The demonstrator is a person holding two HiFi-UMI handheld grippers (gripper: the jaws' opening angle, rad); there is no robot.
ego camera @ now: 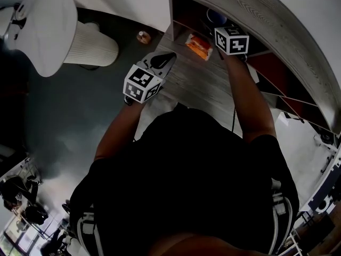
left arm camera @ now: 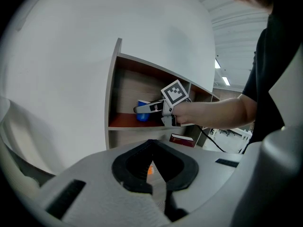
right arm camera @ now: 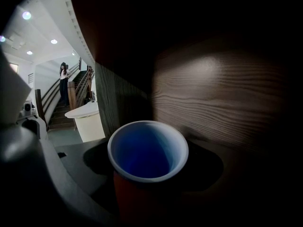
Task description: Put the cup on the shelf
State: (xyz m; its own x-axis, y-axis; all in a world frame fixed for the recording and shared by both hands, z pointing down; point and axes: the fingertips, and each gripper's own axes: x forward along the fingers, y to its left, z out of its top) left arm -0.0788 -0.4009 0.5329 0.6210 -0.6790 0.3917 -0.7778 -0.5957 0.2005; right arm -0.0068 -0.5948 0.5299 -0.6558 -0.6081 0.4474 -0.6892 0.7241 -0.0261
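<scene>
The blue cup (right arm camera: 147, 150), white-rimmed, stands upright between my right gripper's (right arm camera: 149, 163) dark jaws, deep in a shaded wooden shelf compartment. In the left gripper view, the right gripper (left arm camera: 140, 110) reaches into the shelf's (left arm camera: 124, 125) upper compartment, shut on the cup (left arm camera: 142, 116), whose base is at the reddish board. The head view shows the cup (ego camera: 216, 17) just inside the shelf, beyond the right gripper's marker cube (ego camera: 232, 40). My left gripper (ego camera: 164, 60) hovers left of the shelf over the wooden surface, jaws together and holding nothing.
An orange packet (ego camera: 198, 46) lies on the wooden surface (ego camera: 202, 81) below the shelf opening. A white round table (ego camera: 45, 25) and ribbed white base (ego camera: 90, 44) stand to the left. A red-edged book (left arm camera: 182, 139) lies in a lower compartment. Compartment walls closely surround the cup.
</scene>
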